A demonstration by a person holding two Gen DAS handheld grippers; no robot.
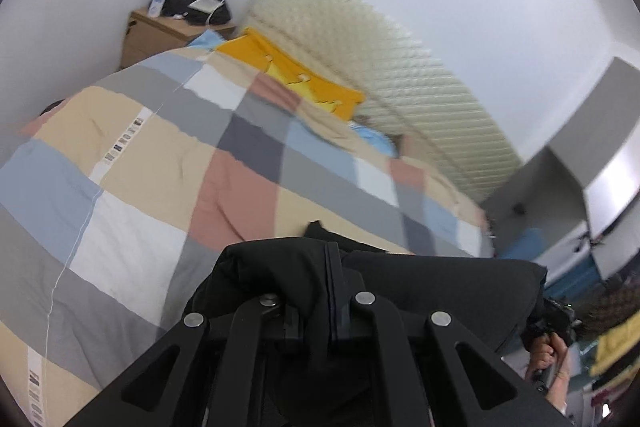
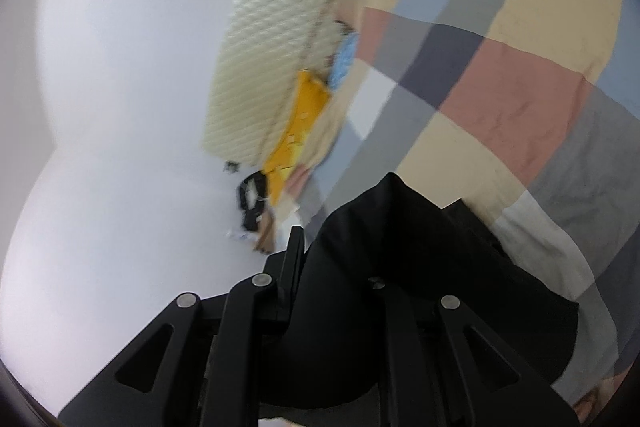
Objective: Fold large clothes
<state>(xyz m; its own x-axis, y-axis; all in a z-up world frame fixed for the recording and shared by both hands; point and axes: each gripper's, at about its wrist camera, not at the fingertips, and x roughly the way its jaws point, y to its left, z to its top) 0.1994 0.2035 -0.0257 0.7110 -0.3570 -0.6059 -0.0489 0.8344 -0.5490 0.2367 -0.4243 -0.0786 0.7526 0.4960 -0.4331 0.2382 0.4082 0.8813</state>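
Here, in the left wrist view, the left gripper [image 1: 320,267] is clamped on a bunched edge of the black garment [image 1: 440,291], a matte, soft, heavy-looking cloth held up above the checked quilt [image 1: 160,155] on the bed; the person's right hand [image 1: 546,351] grips its tool at the far end of the same cloth. In the right wrist view, the right gripper [image 2: 340,259] pinches another thick fold of the garment, which drapes over its fingers, the puffy patchwork quilt beyond and a ribbed cream headboard [image 2: 264,39] behind. This looks like the lift-and-carry step; next, probably, lay the cloth flat and smooth it.
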